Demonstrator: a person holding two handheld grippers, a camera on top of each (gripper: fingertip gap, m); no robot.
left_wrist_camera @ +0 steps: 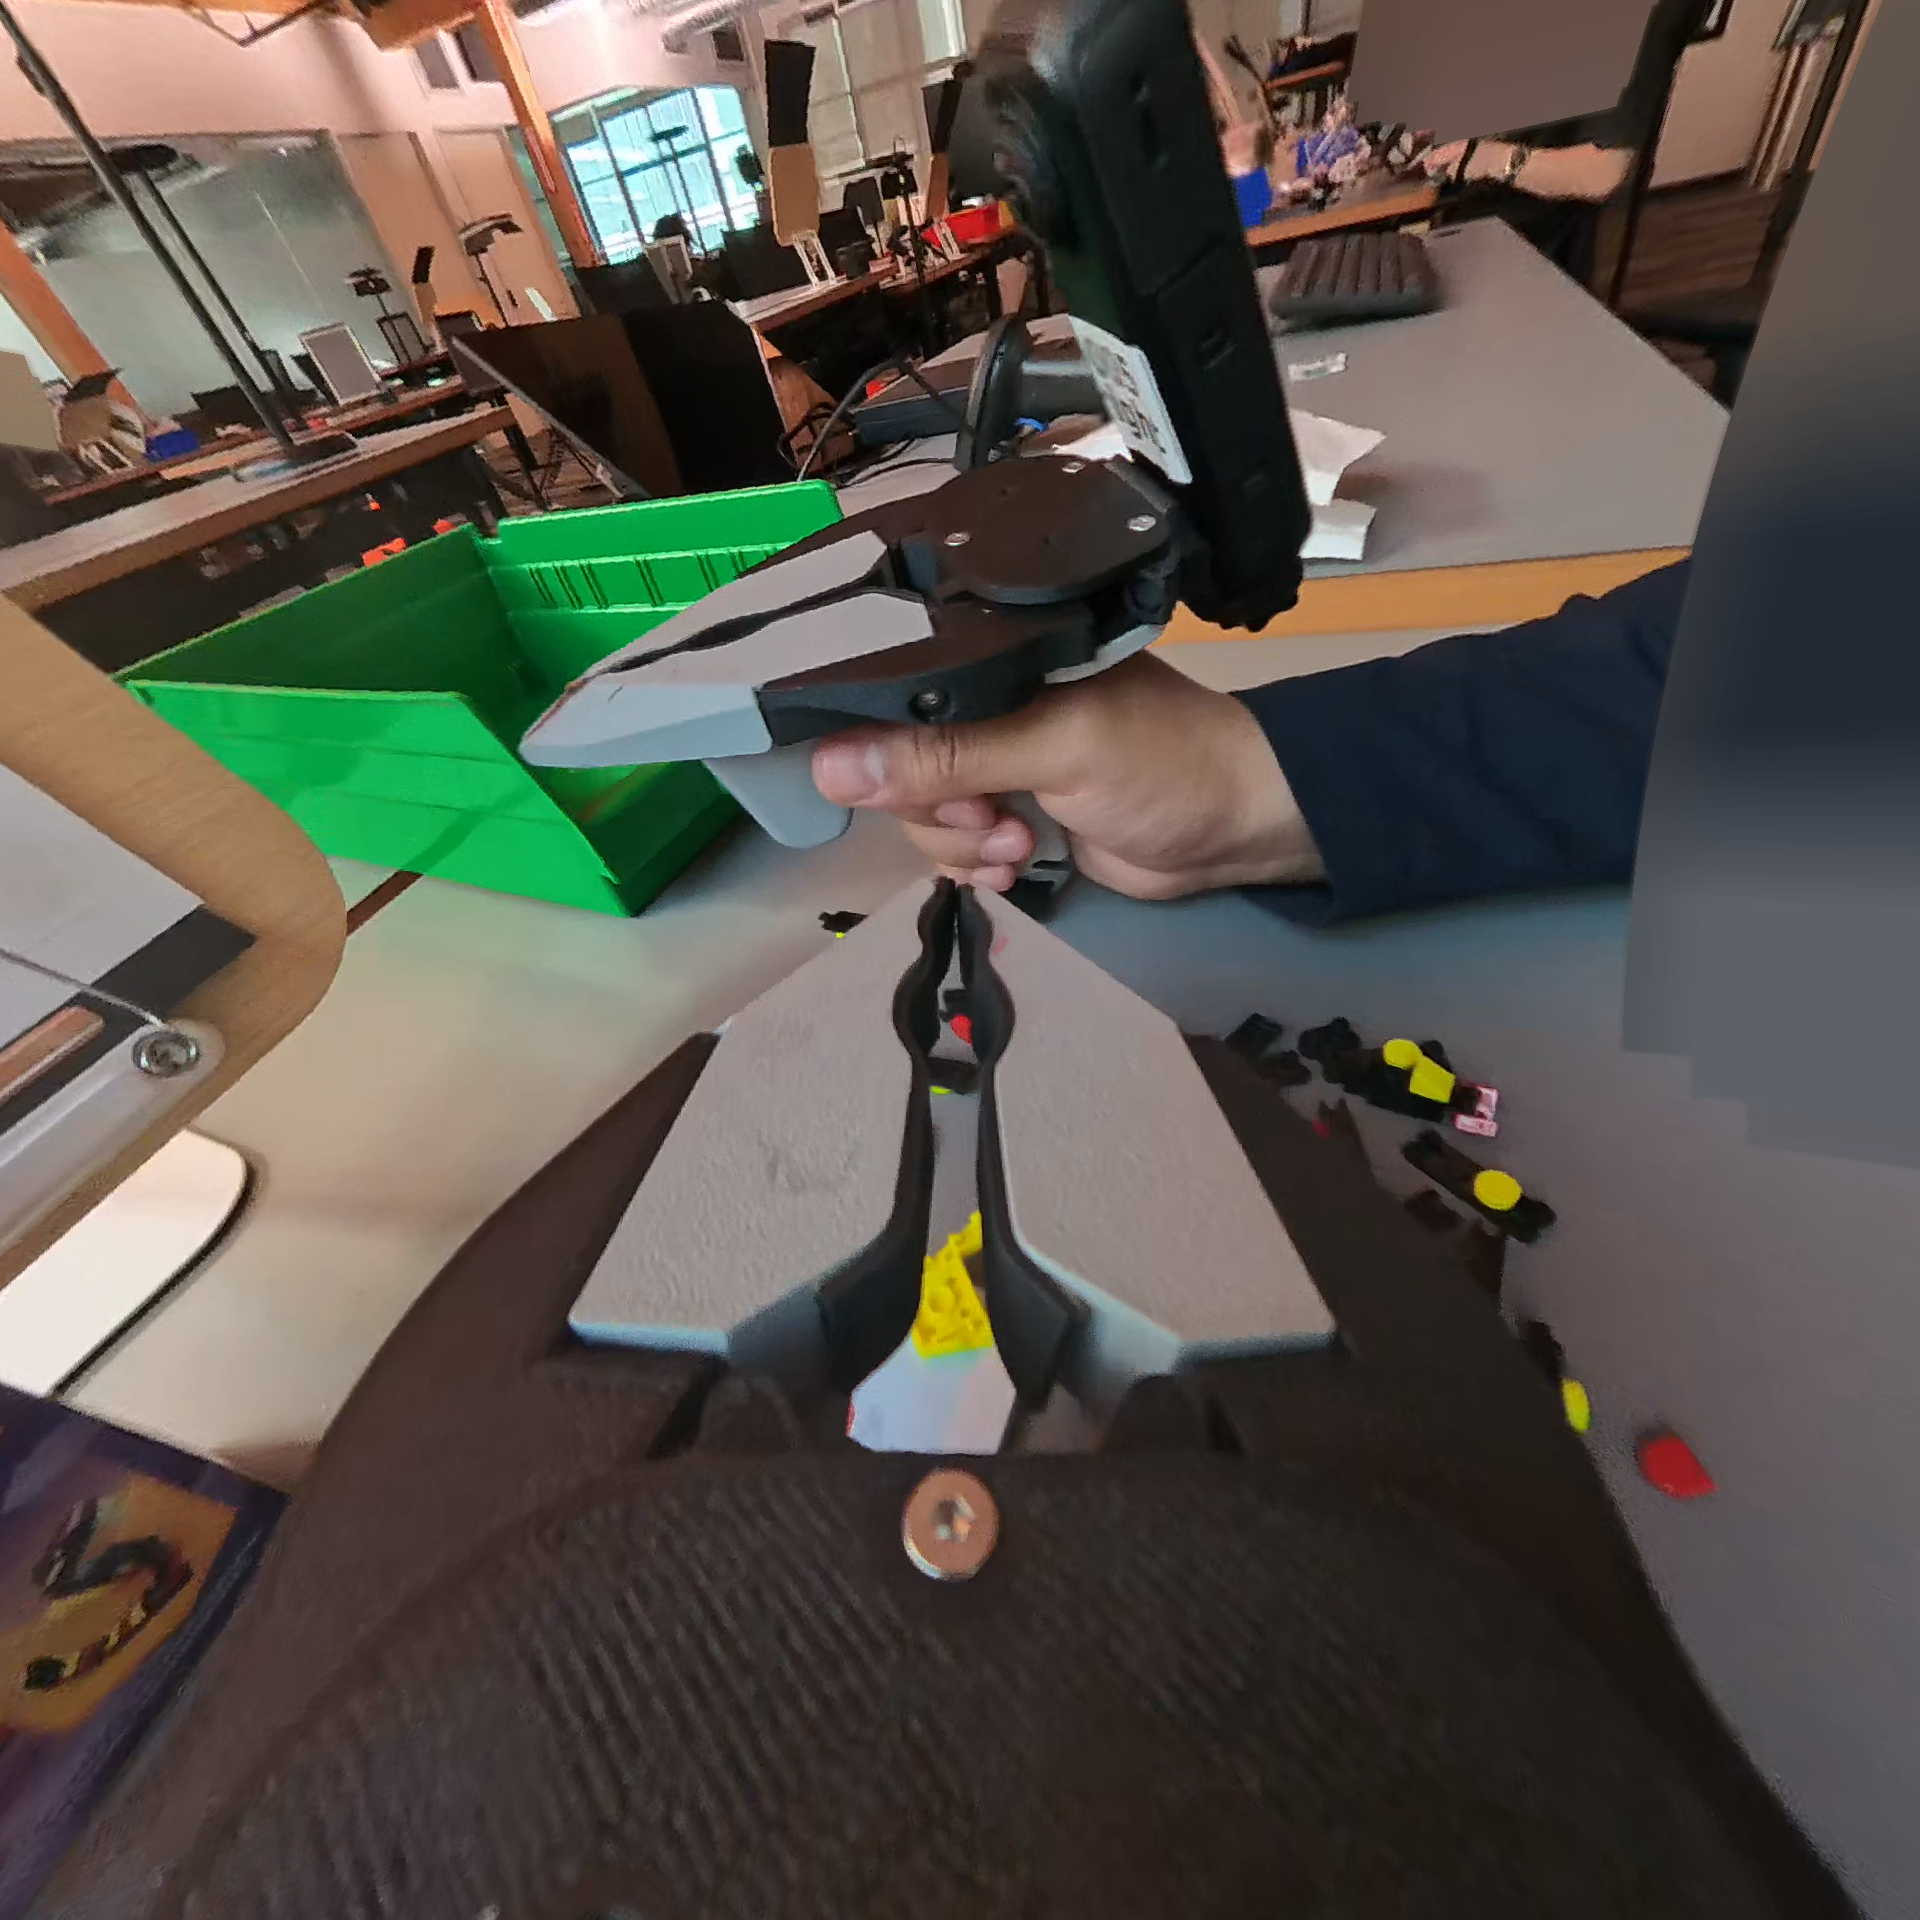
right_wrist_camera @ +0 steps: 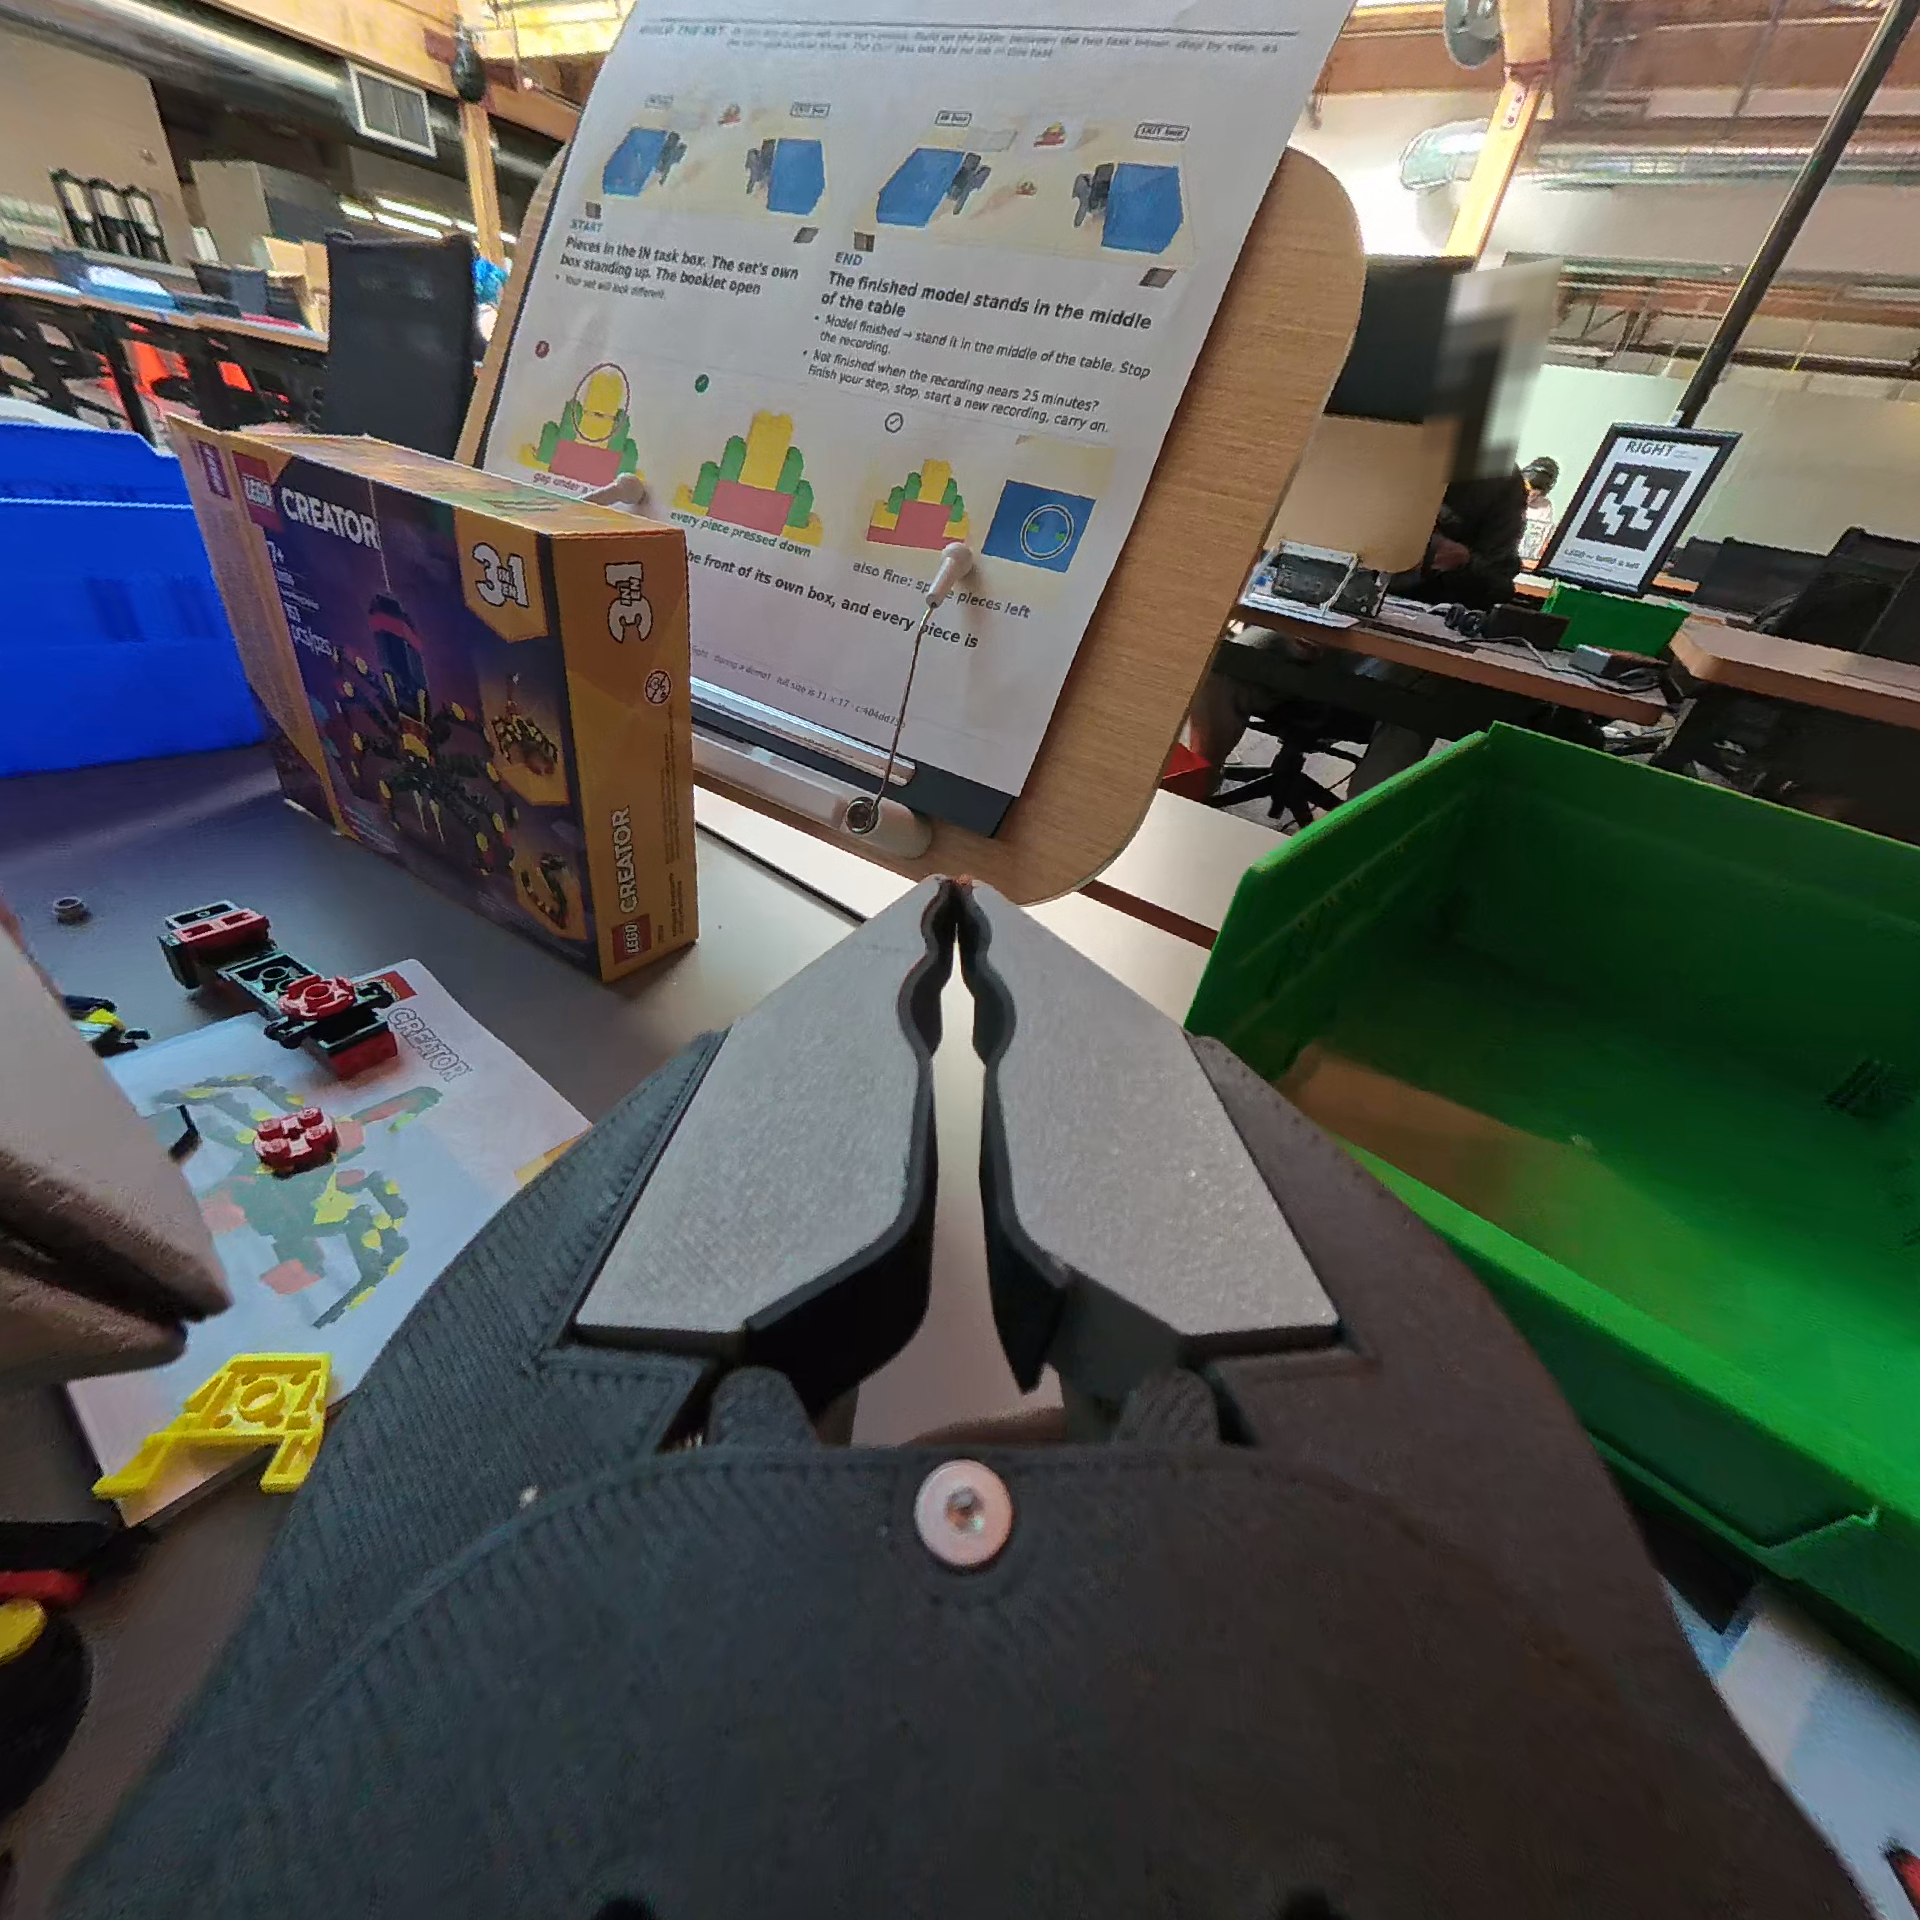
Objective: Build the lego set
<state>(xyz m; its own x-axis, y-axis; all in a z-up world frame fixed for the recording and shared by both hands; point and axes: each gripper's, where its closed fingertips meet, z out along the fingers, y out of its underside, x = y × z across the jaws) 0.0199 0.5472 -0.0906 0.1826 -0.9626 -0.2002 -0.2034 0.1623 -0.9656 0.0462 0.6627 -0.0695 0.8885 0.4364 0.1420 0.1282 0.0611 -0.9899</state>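
Observation:
My left gripper [left_wrist_camera: 951,899] is shut with nothing at its tips and hovers low over the table. Through the gap farther back between its fingers I see a yellow plate [left_wrist_camera: 951,1299] lying below. In the right wrist view that yellow plate [right_wrist_camera: 223,1418] lies on the corner of the open booklet [right_wrist_camera: 436,1122], under a left finger [right_wrist_camera: 94,1195]. My right gripper [right_wrist_camera: 956,894] is shut and empty, raised above the table; it also shows hand-held in the left wrist view [left_wrist_camera: 540,732]. A black and red partial build [right_wrist_camera: 281,997] rests at the booklet's top edge, with a red round piece [right_wrist_camera: 296,1138] on the page.
Loose black, yellow and red pieces [left_wrist_camera: 1403,1081] lie on the grey table to the right. An empty green bin [right_wrist_camera: 1610,1091] is at the right. The set's box [right_wrist_camera: 447,686] stands behind the booklet, a blue bin [right_wrist_camera: 94,592] beyond it. A wooden stand with a sheet [right_wrist_camera: 883,364] is behind. The red round piece [right_wrist_camera: 296,1138] lies around 15 cm away from my left fingertips.

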